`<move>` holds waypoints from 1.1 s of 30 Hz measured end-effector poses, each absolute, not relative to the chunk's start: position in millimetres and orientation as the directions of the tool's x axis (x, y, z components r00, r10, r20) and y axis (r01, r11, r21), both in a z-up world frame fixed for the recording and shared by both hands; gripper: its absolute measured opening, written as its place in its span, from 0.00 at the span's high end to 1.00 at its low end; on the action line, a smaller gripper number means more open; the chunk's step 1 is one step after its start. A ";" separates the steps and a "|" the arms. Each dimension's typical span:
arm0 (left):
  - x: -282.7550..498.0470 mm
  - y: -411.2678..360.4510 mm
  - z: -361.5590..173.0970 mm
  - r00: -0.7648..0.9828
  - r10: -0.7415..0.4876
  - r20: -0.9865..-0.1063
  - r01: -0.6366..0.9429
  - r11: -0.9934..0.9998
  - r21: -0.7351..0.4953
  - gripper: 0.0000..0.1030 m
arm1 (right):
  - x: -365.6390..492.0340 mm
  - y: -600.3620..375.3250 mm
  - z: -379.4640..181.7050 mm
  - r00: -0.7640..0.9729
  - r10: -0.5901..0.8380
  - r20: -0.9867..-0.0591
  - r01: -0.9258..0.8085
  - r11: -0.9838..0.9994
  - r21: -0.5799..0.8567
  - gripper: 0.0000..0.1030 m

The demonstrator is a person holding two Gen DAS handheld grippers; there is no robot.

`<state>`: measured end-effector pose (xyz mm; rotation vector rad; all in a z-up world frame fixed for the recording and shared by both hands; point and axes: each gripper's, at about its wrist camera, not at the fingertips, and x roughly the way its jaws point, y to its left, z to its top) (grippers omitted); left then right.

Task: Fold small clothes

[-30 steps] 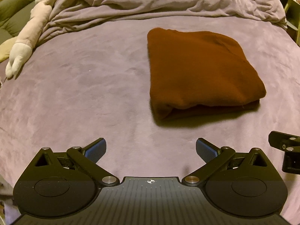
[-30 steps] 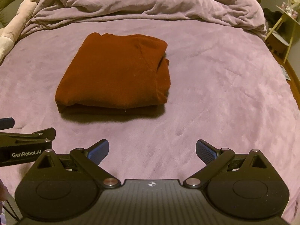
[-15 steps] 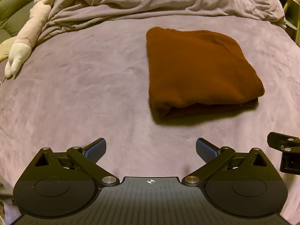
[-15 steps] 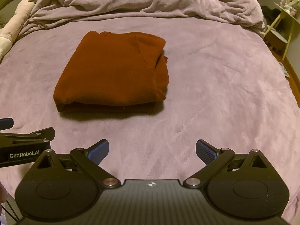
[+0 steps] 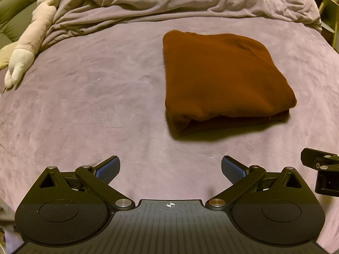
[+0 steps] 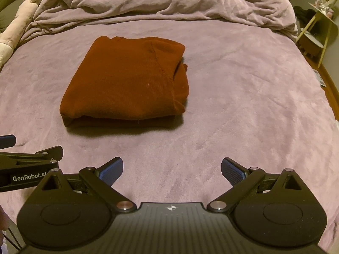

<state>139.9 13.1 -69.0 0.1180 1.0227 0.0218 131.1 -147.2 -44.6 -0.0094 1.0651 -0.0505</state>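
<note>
plush toy (image 5: 31, 42): far left edge of bed, lying lengthwise, touching the rumpled duvet (image 5: 180, 0)
bed cover (image 5: 84, 105): purple, flat, lightly creased
left gripper (image 5: 170, 169): jaws spread wide, nothing between the blue pads (hovers over bare cover, near side of bed)
garment (image 5: 222, 78): rust-brown, folded into a compact rectangle, flat on the cover, centre-right in left view; layered edges face the camera
garment, right view (image 6: 127, 80): left of centre, seam and tucked layers visible on its right side
right gripper (image 6: 172, 170): jaws also spread wide, holding nothing, apart from garment
grippers: side by side, each just visible in the other's view
side table (image 6: 317, 31): far right, beside bed
</note>
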 end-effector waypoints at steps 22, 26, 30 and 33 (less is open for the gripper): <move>139.1 10.4 -68.6 0.517 0.065 -0.854 0.037 0.995 0.098 0.00 | 131.0 -149.1 -43.6 0.485 -0.047 -0.873 0.045 0.999 -0.029 0.04; 138.7 10.6 -67.7 0.520 0.063 -0.852 0.035 0.995 0.095 0.00 | 130.2 -148.8 -42.9 0.486 -0.045 -0.873 0.044 0.999 -0.027 0.04; 137.5 10.6 -67.6 0.520 0.063 -0.852 0.035 0.995 0.095 0.00 | 129.0 -148.9 -42.3 0.490 -0.048 -0.870 0.041 0.999 -0.032 0.04; 137.7 11.1 -68.0 0.517 0.062 -0.853 0.035 0.995 0.093 0.00 | 128.6 -147.9 -42.7 0.488 -0.045 -0.872 0.042 0.999 -0.028 0.04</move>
